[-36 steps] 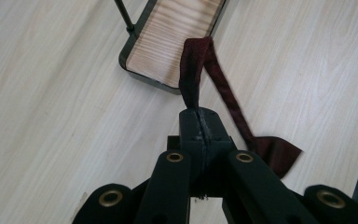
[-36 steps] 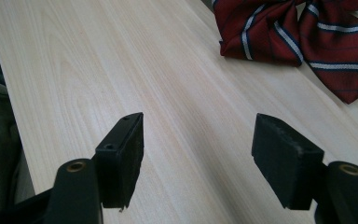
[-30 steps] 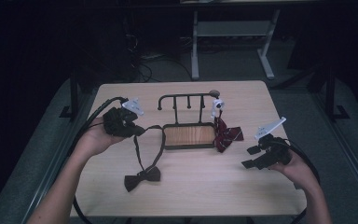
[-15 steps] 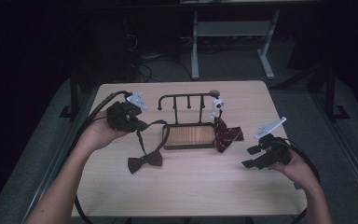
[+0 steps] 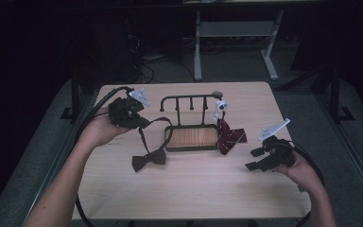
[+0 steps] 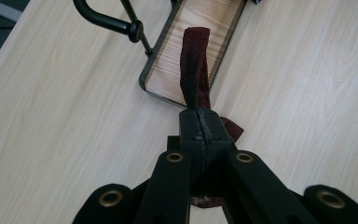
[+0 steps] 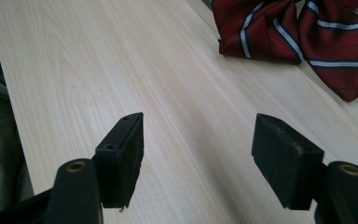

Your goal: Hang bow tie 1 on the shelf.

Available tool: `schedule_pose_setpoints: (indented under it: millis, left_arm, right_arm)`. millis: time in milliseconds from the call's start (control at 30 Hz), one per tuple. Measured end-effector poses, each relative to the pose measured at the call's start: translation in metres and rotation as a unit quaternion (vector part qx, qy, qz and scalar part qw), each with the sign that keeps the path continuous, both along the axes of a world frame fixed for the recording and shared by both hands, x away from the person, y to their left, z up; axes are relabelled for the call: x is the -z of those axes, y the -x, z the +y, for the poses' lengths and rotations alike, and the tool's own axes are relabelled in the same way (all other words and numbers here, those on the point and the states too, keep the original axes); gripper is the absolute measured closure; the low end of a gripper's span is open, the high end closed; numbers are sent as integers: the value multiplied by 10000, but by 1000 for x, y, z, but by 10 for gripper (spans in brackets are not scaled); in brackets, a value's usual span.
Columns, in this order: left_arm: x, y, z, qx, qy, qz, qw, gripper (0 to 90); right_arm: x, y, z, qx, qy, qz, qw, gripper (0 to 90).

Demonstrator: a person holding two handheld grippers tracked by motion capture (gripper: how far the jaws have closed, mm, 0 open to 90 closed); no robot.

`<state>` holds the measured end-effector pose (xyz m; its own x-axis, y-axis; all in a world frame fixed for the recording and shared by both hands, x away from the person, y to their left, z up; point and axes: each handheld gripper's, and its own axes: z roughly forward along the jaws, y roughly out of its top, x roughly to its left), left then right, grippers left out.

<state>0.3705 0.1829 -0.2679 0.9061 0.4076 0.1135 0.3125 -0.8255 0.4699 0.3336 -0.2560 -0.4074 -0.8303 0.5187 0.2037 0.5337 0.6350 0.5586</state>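
A dark brown bow tie [image 5: 149, 160] lies on the table in front of a black hook rack [image 5: 189, 101] with a wooden base [image 5: 191, 137]. Its strap [image 6: 195, 65] runs up from the bow and is pinched in my left gripper [image 5: 141, 122], which is shut on it left of the rack. In the left gripper view the jaws [image 6: 200, 116] meet on the strap above the base's near corner [image 6: 165, 74]. A red striped tie [image 5: 231, 137] hangs at the rack's right end. My right gripper [image 5: 254, 159] rests open to its right, with bare table between its jaws [image 7: 196, 154] and the striped tie [image 7: 279, 32] beyond.
A small white clip-like piece [image 5: 221, 106] sits on the rack's right end above the striped tie. The pale wooden table [image 5: 194, 189] has free room along its near side. Dark floor, cables and a metal stand lie beyond the far edge.
My left gripper has drawn slightly away and to the right with the strap, and the bow tie has slid across the table toward the rack. The right gripper has stayed put.
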Motion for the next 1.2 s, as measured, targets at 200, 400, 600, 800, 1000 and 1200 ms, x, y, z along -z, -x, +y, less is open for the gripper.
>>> schedule_pose_setpoints:
  millis: [200, 400, 600, 800, 1000, 1200]
  left_arm:
    - [-6, 0, -2, 20, -33, -34, 10000, 900]
    - [-9, -2, -1, -20, -23, -70, 10000, 900]
    - [-12, -6, -1, -52, 13, -76, 10000, 900]
    - [-14, -9, -2, -41, -60, -62, 10000, 900]
    - [-18, -14, -3, -63, -45, -76, 9999, 899]
    - [-21, -17, -5, -92, -62, -97, 9999, 900]
  right_arm:
    - [-1, -2, 0, -10, -11, 3, 10000, 340]
    - [-1, -2, 2, -32, 5, -5, 10000, 340]
    - [-2, -1, 2, -13, 30, 0, 10000, 340]
    - [-3, 0, 2, -25, 25, -11, 10000, 340]
    - [-3, 1, 1, -11, 31, -27, 10000, 340]
    - [-4, 2, 0, 14, 5, -25, 10000, 340]
